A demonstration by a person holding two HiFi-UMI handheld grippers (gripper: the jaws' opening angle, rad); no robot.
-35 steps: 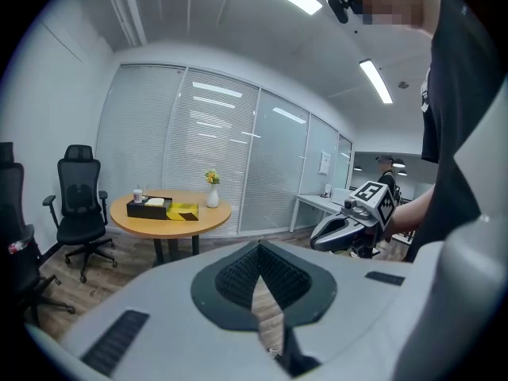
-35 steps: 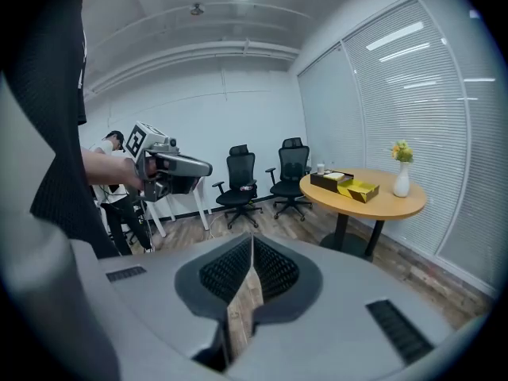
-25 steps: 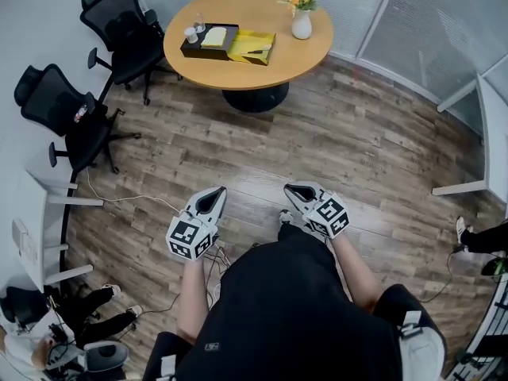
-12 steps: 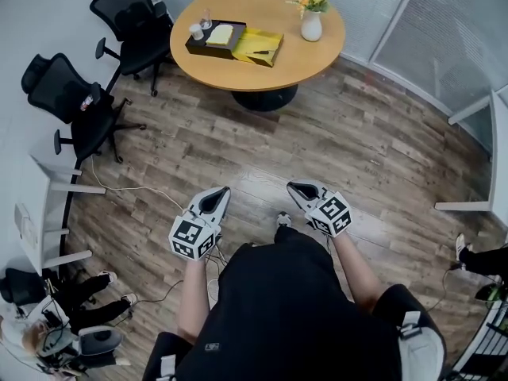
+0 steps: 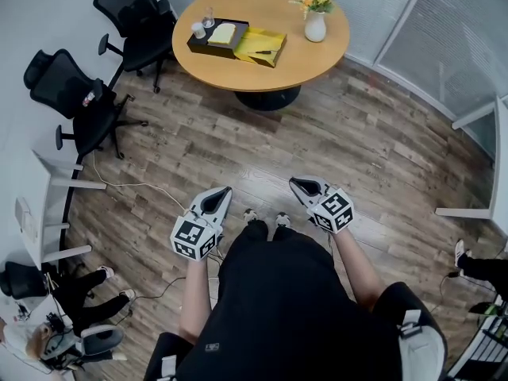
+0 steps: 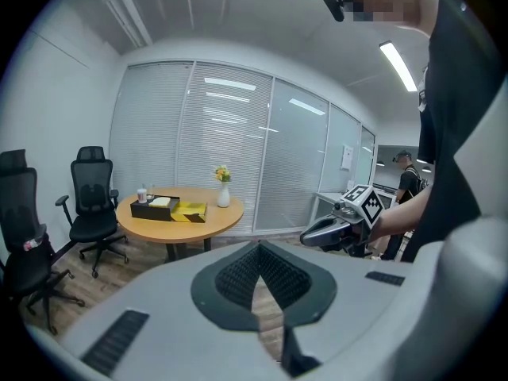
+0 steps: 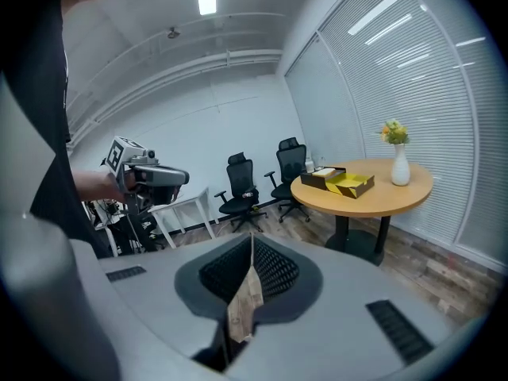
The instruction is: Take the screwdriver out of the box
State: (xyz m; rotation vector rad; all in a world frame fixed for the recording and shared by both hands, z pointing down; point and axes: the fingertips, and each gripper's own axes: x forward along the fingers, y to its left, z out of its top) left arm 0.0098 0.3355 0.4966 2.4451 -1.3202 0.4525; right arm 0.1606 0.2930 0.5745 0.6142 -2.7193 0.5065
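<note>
A round table [image 5: 274, 6] with a smooth light wooden top on a dark central foot stands on a plank floor [image 5: 333, 133] of grey-brown wood grain. Two black mesh-backed office chairs [image 5: 135, 18] are set beside it. Both grippers are held low and level in front of the person's body, side by side and pointed toward the table, well apart from it. The left gripper [image 5: 221, 192] is seen with its grey shells and ribbed black pads brought together at the tips, nothing between them. The right gripper [image 5: 298, 183] is closed in the same way and empty. A marker cube is carried on the rear of each. On the table's left part lies the box [image 5: 200, 44], a flat black rectangular tray with a pale item inside, joined to an open yellow half [image 5: 268, 41]. The screwdriver is too small to be made out there. A white cup [image 5: 198, 31] stands just beside the box, and a white vase [image 5: 315, 28] of flowers stands apart to its right.
</note>
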